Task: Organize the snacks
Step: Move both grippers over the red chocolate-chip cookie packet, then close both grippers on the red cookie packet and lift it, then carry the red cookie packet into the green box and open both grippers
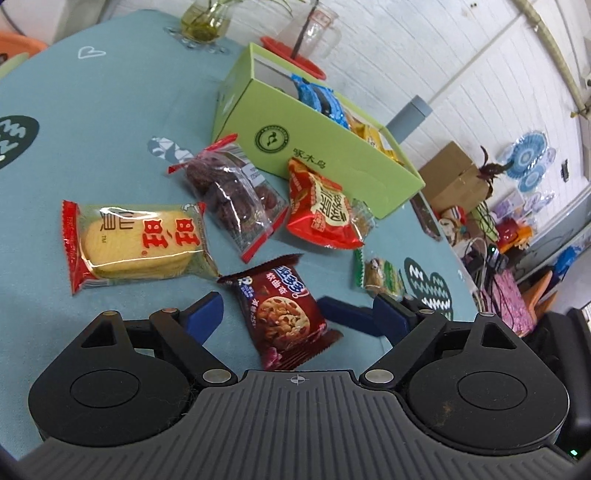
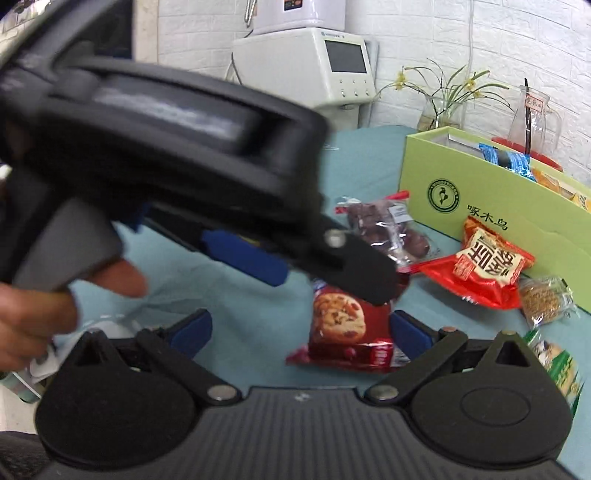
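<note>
A dark red cookie packet (image 1: 284,314) lies on the teal tablecloth between the open blue fingers of my left gripper (image 1: 266,314). The right wrist view shows the same packet (image 2: 347,328) between my open right gripper's fingers (image 2: 301,330), with the left gripper (image 2: 243,254) hovering over it. Around it lie a yellow rice-cracker pack (image 1: 136,240), a clear bag of dark red dates (image 1: 229,192), a red snack pack (image 1: 325,210) and a small green packet (image 1: 380,277). A green box (image 1: 306,147) behind holds blue and yellow packets.
A glass vase with a plant (image 1: 203,22) and a glass jug on a red coaster (image 1: 314,33) stand behind the box. The table edge (image 1: 454,258) runs at the right, with clutter on the floor beyond. A white machine (image 2: 306,62) stands by the wall.
</note>
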